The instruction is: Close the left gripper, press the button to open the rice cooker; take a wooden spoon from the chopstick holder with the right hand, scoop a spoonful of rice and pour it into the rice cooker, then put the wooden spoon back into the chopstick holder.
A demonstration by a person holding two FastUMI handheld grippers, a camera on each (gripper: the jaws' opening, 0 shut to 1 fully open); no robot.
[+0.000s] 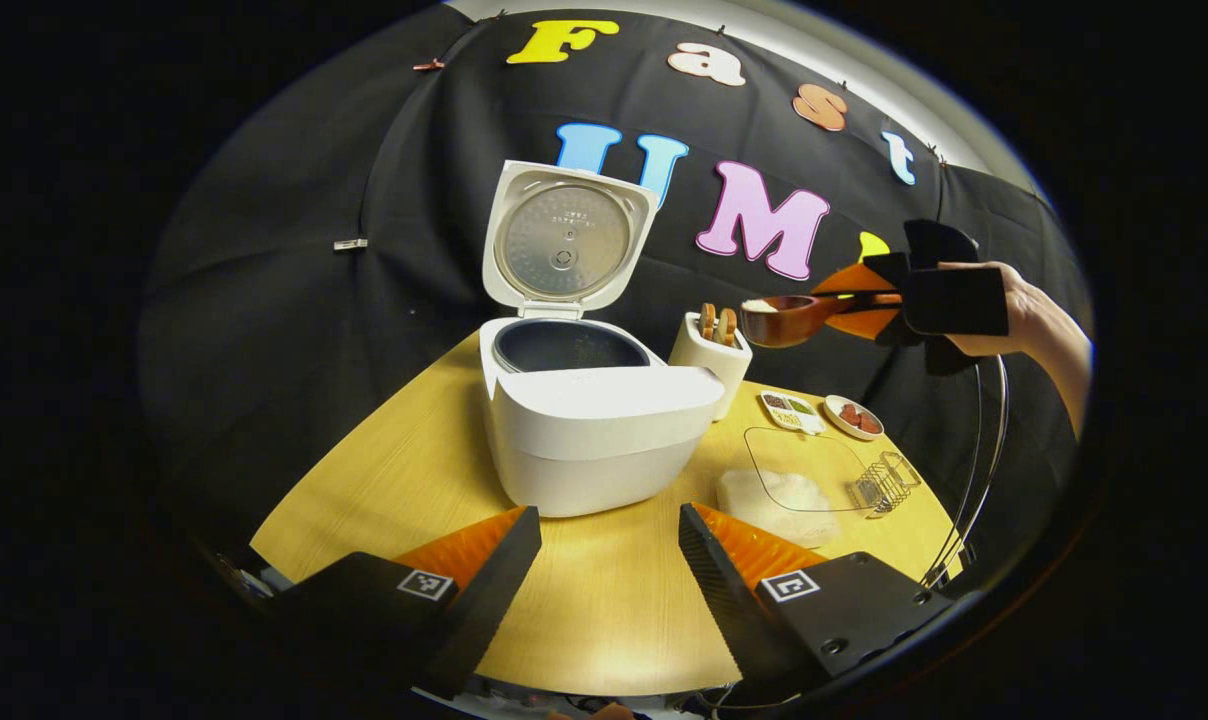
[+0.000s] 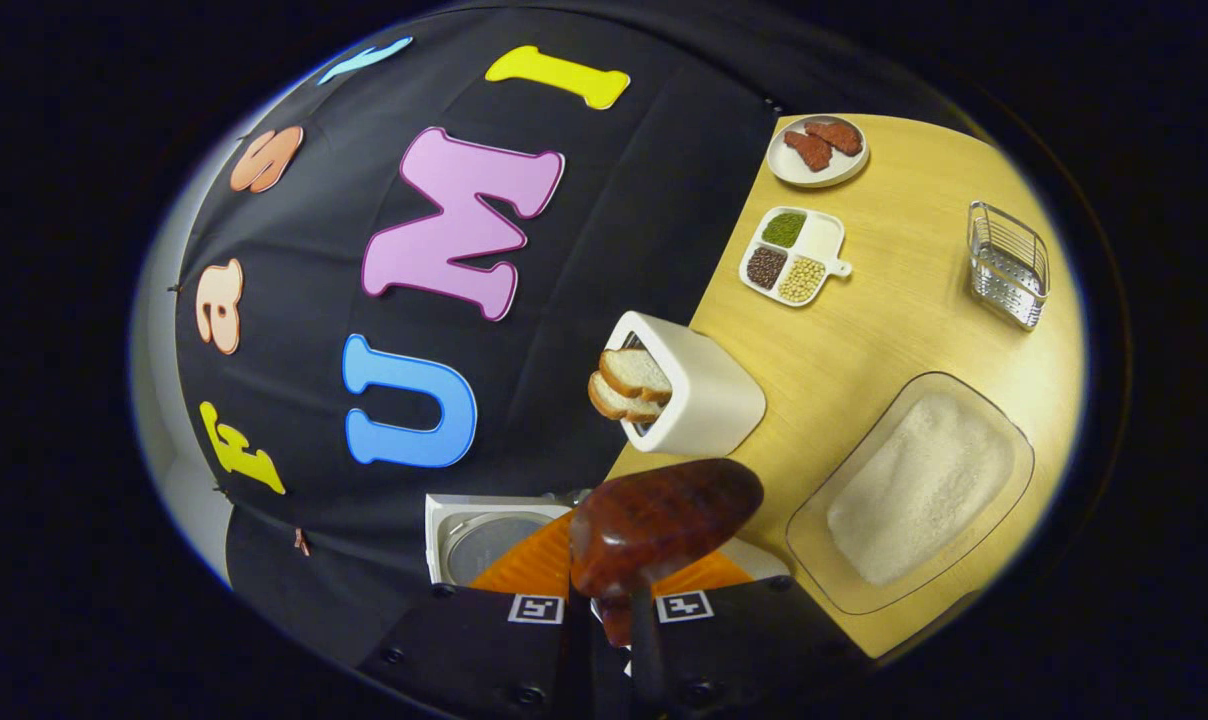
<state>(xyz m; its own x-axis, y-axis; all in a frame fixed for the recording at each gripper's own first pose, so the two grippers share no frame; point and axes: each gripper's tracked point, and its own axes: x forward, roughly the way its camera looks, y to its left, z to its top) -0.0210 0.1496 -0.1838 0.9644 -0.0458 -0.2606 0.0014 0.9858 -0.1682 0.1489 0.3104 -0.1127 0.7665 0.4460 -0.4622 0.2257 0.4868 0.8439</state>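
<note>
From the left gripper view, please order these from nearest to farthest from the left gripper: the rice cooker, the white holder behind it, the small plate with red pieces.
1. Rice cooker: straight ahead of the left gripper, lid open.
2. White holder: behind the cooker, to its right.
3. Small plate: far right. Its order against the holder is too close to call.

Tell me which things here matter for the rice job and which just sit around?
In use: rice cooker, lid open; wooden spoon in the right gripper; glass dish of rice; white holder.
Idle: divided dish of beans; plate; wire basket.
</note>
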